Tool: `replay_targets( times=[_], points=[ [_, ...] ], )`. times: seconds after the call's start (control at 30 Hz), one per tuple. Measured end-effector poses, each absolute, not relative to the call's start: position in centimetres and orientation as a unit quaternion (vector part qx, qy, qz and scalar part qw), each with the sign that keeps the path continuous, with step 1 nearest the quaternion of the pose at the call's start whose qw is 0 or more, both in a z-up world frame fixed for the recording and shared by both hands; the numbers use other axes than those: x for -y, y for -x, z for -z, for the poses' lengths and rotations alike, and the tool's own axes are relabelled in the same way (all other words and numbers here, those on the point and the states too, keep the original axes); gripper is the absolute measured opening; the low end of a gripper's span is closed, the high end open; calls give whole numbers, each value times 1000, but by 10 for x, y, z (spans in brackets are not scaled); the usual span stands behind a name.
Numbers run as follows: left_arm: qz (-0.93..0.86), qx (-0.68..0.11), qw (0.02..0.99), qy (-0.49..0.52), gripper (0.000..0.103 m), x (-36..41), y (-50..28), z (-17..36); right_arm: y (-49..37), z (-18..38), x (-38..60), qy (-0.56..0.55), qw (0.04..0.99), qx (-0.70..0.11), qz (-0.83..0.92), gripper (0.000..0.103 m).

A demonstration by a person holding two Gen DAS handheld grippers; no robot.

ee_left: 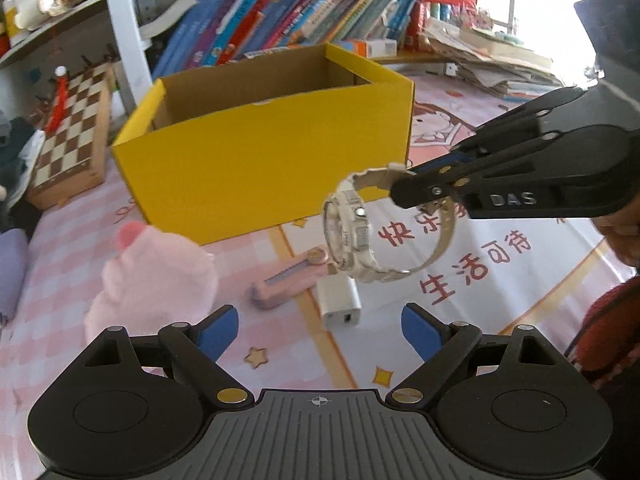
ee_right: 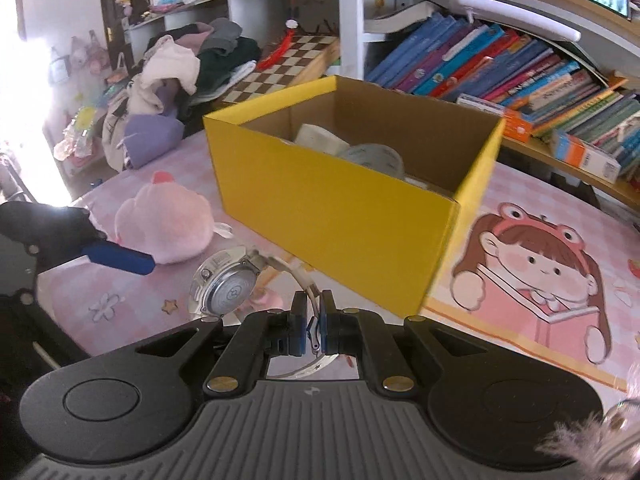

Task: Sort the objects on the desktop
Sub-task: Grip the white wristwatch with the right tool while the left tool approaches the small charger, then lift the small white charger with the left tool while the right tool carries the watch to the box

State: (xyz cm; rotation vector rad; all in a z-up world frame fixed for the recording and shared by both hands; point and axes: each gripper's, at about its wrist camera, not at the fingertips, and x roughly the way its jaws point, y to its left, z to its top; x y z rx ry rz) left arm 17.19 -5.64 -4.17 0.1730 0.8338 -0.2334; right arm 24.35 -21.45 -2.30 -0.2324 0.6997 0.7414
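My right gripper (ee_right: pixel 314 330) is shut on the strap of a white wristwatch (ee_right: pixel 228 290) and holds it in the air in front of the yellow cardboard box (ee_right: pixel 348 216). In the left wrist view the right gripper (ee_left: pixel 404 190) comes in from the right with the watch (ee_left: pixel 352 232) hanging from it. My left gripper (ee_left: pixel 320 330) is open and empty, low over the mat. Below the watch lie a pink stapler-like item (ee_left: pixel 286 282) and a white charger plug (ee_left: pixel 340 300). A pink plush toy (ee_left: pixel 156 276) sits to the left.
The box (ee_left: pixel 264 168) holds tape rolls (ee_right: pixel 360 152). A chessboard (ee_left: pixel 68 136) lies at the left, books (ee_left: pixel 280 20) line the shelf behind, and clothes (ee_right: pixel 180 68) are piled at the far left. The desk has a pink cartoon mat (ee_right: pixel 540 264).
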Motion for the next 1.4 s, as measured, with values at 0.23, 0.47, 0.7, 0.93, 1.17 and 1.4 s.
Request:
replay_targets(
  times=[0.23,0.47,0.7,0.93,1.17,1.4],
  points=[
    [125,-427,892,-82,53,71,-183,57,-240,27,234,110,871,-346,-331,6],
    [117,-441,888,-57,37,67,-189,64,-236,29,240,118,869,-351,-328,6],
    [115,-440,889,-52,24,62,-188,63,-232,29,244,116,871,-352,-323,6],
    [129,-424,894,-66,24,63,-180,51,-228,28,243,113,873,-349,-322,6],
    [128,-398,906,-71,24,61,-172,33,-226,22,240,110,876,-341,-323,6],
    [121,-354,924,-76,24,52,-165,5,-230,6,243,94,884,-331,-317,6]
  ],
)
